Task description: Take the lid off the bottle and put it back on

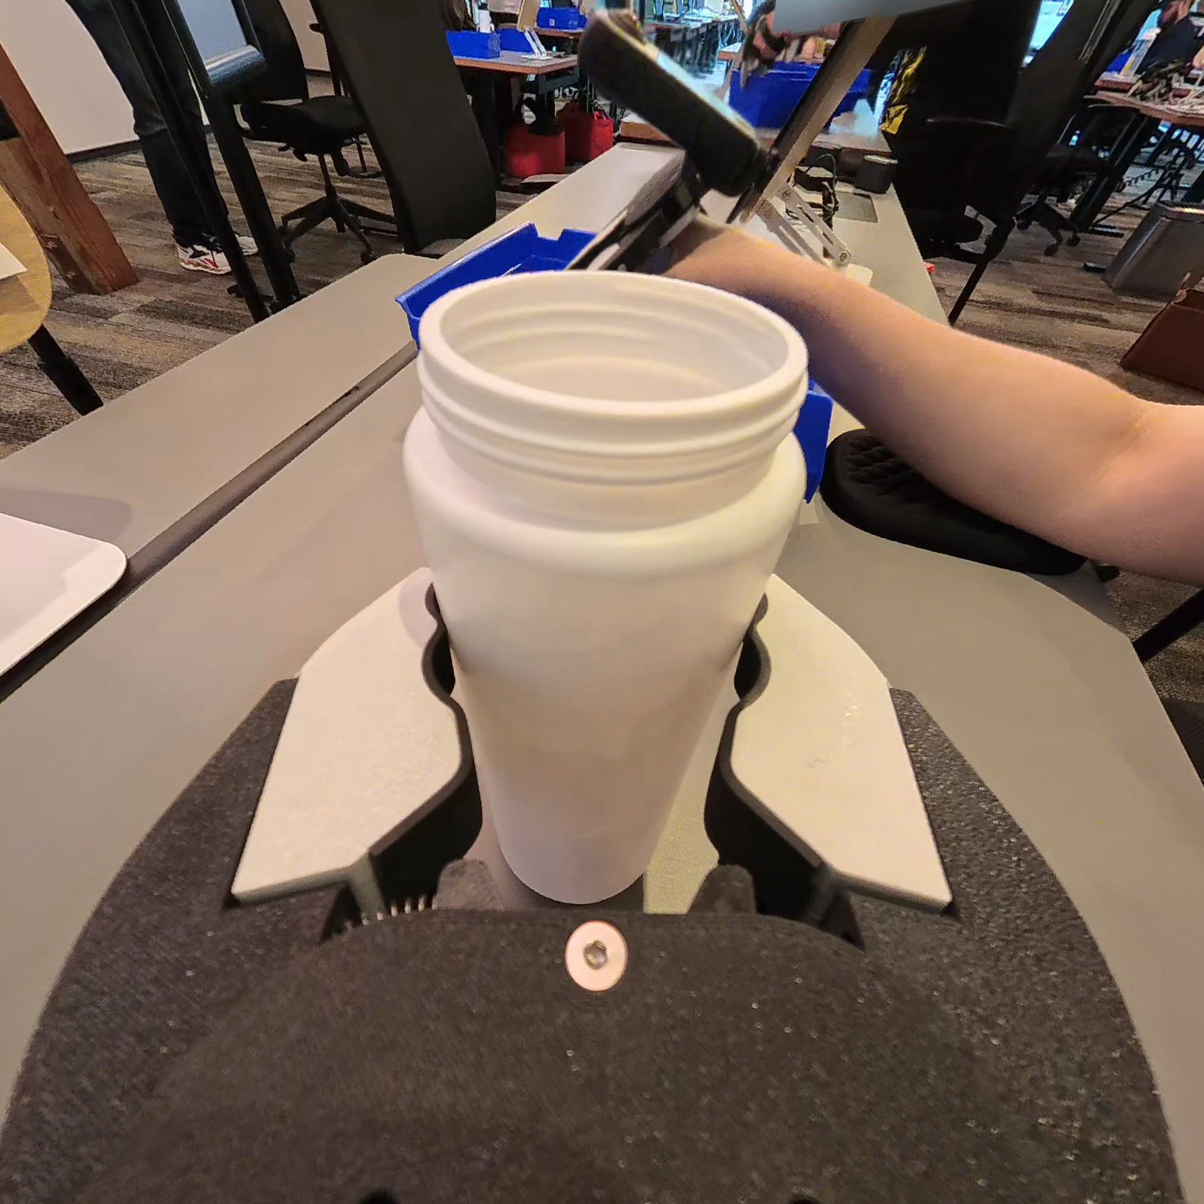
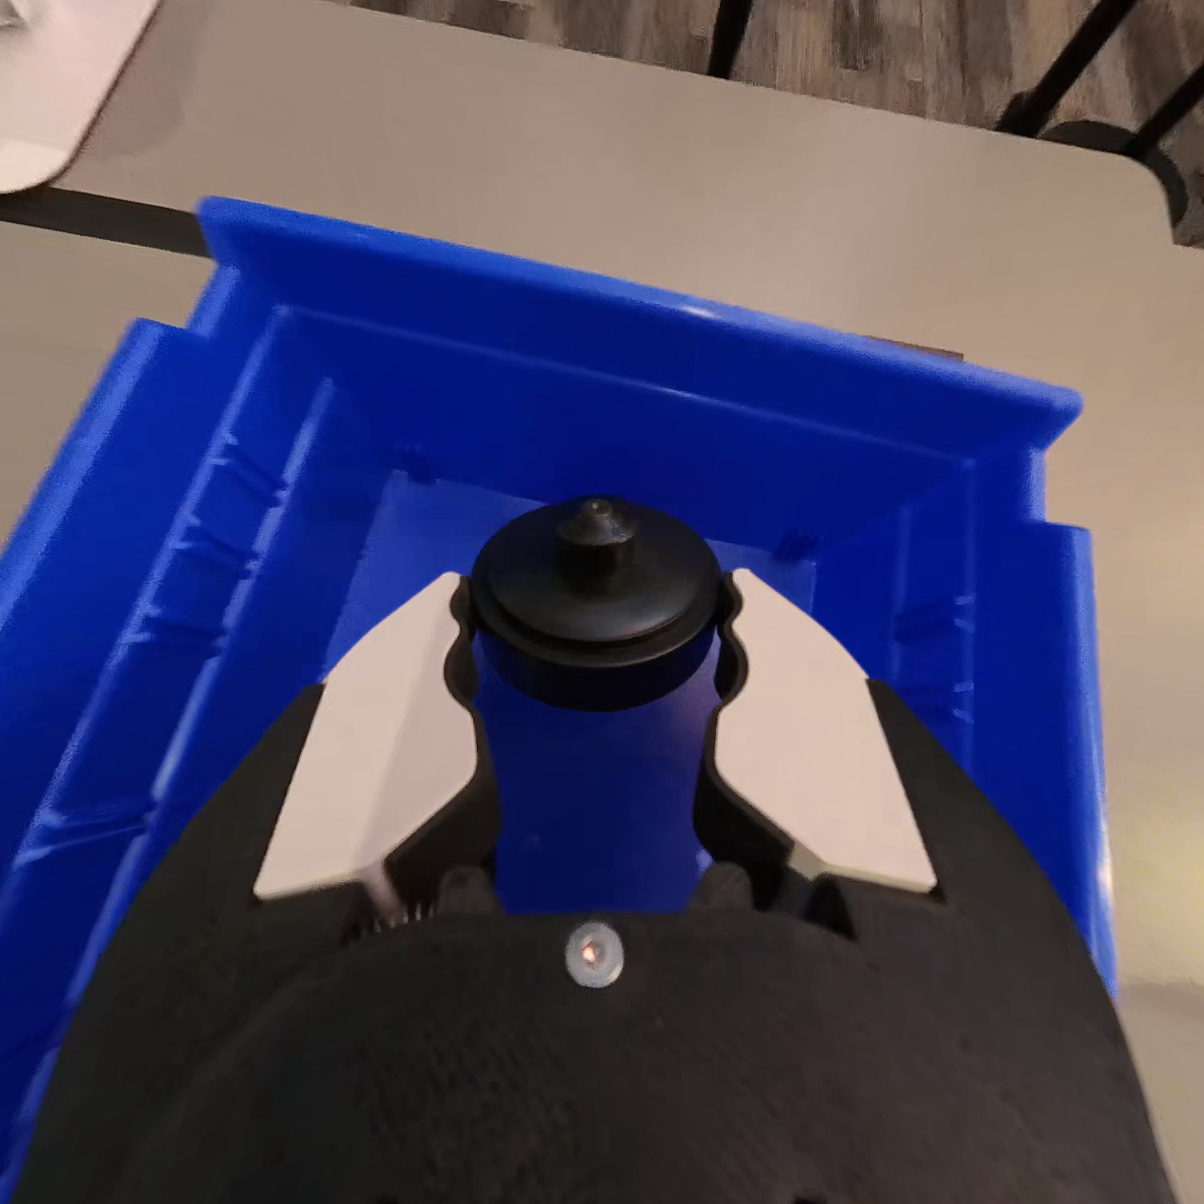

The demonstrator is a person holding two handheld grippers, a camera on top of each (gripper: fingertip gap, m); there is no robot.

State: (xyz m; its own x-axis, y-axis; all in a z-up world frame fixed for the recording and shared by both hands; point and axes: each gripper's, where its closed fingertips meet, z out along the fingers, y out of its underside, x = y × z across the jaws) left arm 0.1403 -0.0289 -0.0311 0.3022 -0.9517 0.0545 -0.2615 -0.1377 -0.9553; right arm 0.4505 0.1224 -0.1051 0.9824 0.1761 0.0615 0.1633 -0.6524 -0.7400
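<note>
Left wrist view puts our left gripper [image 1: 596,684] closed around the body of the white bottle [image 1: 602,586], both fingers pressed against its sides below the shoulder. The bottle stands upright over the grey table [image 1: 195,651], its threaded mouth open with no cap on it.

In the right wrist view our right gripper [image 2: 594,625] clamps the black lid [image 2: 594,606] by its rim, spout pointing away from the camera, above the inside of the blue bin [image 2: 586,391]. Whether the lid touches the bin floor we cannot tell; the picture is smeared.

From the bottle's side, the bin sits just behind it, and the forearm [image 1: 945,417] carrying the right gripper reaches past on the right.

We judge the removal done and the refit still ahead. Risks as we see them:
- The lid is pinched only at its edge, so a tilt could twist it out into the bin.
- Meeting the threads at an angle could cross-thread or jam.
- Turning torque could spin the smooth bottle in our left grip.
- The forearm could knock the rim.
</note>
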